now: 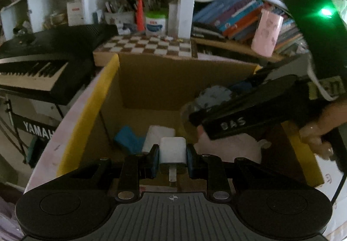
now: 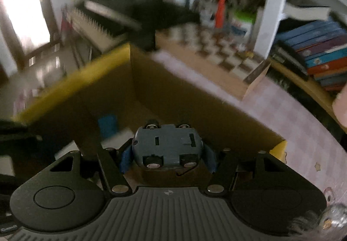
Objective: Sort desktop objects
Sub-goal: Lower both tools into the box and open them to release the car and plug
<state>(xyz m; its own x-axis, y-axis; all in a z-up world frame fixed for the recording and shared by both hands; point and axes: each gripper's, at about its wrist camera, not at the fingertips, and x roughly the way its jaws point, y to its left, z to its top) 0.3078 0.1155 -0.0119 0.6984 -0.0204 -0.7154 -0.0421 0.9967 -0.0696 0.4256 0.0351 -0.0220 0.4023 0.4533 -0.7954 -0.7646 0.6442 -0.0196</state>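
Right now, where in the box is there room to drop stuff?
Bare floor of the cardboard box lies along its back wall and left side. It is crowded near the front, where a blue block and white roll lie.

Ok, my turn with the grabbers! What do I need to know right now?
Left gripper: shut on a white plug, over the box.
Right gripper: shut on a toy car, wheels toward the camera, also over the box.
Already in the box: a blue thing and a white thing.
Left to do: drop the plug and the car in.
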